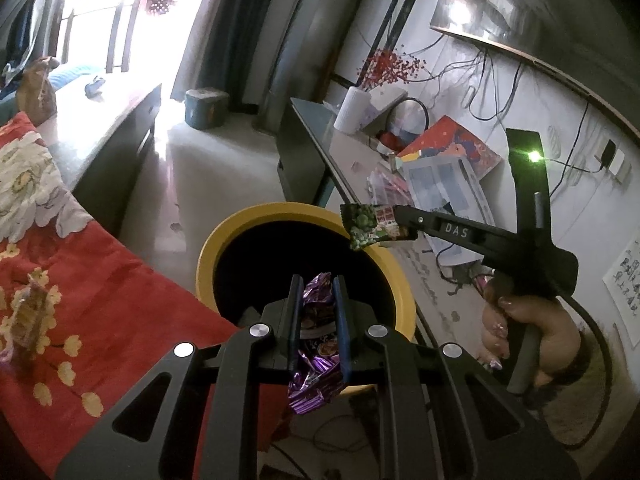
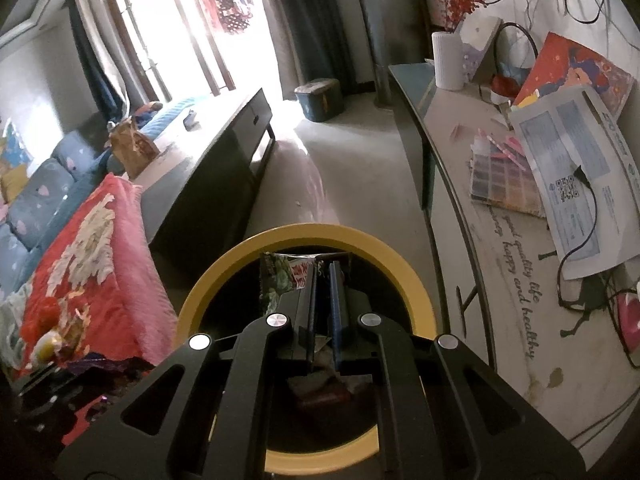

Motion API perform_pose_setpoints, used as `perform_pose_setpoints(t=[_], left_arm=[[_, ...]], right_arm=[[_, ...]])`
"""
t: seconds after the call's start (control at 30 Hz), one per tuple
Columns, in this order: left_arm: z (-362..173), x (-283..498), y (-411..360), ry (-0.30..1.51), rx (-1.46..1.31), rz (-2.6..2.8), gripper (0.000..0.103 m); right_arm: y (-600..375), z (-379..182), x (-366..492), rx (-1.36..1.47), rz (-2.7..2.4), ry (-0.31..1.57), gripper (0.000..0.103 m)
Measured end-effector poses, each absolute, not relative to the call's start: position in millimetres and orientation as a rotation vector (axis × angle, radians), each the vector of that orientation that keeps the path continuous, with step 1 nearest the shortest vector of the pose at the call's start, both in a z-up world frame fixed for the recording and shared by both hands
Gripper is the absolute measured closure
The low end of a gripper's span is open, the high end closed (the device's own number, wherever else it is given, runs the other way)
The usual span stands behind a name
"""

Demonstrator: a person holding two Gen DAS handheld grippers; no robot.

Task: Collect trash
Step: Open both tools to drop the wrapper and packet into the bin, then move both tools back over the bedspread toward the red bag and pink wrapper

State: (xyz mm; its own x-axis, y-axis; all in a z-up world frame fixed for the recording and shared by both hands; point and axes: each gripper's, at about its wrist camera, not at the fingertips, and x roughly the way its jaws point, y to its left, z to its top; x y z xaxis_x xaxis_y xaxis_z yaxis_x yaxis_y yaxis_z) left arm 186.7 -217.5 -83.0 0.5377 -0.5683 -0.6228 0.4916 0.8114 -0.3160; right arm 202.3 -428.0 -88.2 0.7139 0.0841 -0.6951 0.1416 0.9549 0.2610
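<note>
A yellow-rimmed bin [image 1: 224,240] with a dark inside stands on the floor; it also shows in the right wrist view [image 2: 416,292]. My left gripper [image 1: 316,280] is shut on a crumpled purple foil wrapper [image 1: 316,376] and holds it over the bin's near rim. My right gripper [image 2: 323,268] is shut on a green snack packet [image 2: 282,276] above the bin's opening. In the left wrist view the right gripper [image 1: 400,224] holds the green packet [image 1: 370,226] over the bin's far rim. Some trash [image 2: 328,392] lies at the bin's bottom.
A red flowered cloth [image 1: 100,288] with more wrappers [image 1: 28,316] lies left of the bin. A dark low cabinet [image 2: 224,160] stands behind it. A cluttered table [image 2: 500,220] with papers, a book and cables is at the right. Open floor [image 2: 340,160] runs toward the bright window.
</note>
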Motion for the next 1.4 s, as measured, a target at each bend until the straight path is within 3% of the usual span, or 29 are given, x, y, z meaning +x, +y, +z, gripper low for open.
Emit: perform_pose_setpoints(t=[0.27,0.33,0.37,0.4,0.5,0.57,0.63,0.93,1.33,1.4], left_arm=[[-96,199,-229,0.807,-0.100,-0.628,0.088],[-99,204,-235,0.813,-0.095,-0.621,0.087],[-101,207,-237,0.818,-0.095,-0.622,0.087],[-103,211,-239,0.830,-0.096,-0.623,0.083],[-105,212,-238,0.829,-0.104,-0.613,0.052],[-105,211,-233,0.821,-0.111,-0.610,0.047],[-103,209,-229,0.812,-0.105,-0.600,0.035],[-83,201,-200,0.745,-0.131,-0.530,0.024],[-55,186,-136,0.670,-0.202,-0.419,0.023],[-50,183,-125,0.659,-0.212,-0.401,0.023]], right_arm=[[-432,-94,203,0.335,-0.036,0.791,0.098],[-433,-95,204,0.350,-0.038,0.793,0.093],[-434,-95,204,0.355,-0.036,0.794,0.086],[-434,-95,204,0.359,-0.039,0.794,0.075],[-436,-92,201,0.361,-0.051,0.779,0.065],[-435,-90,200,0.360,-0.051,0.770,0.058],[-433,-88,200,0.354,-0.048,0.761,0.053],[-420,-76,197,0.318,-0.007,0.735,0.046],[-387,-97,203,0.240,0.053,0.831,0.044],[-376,-98,202,0.212,0.067,0.835,0.037]])
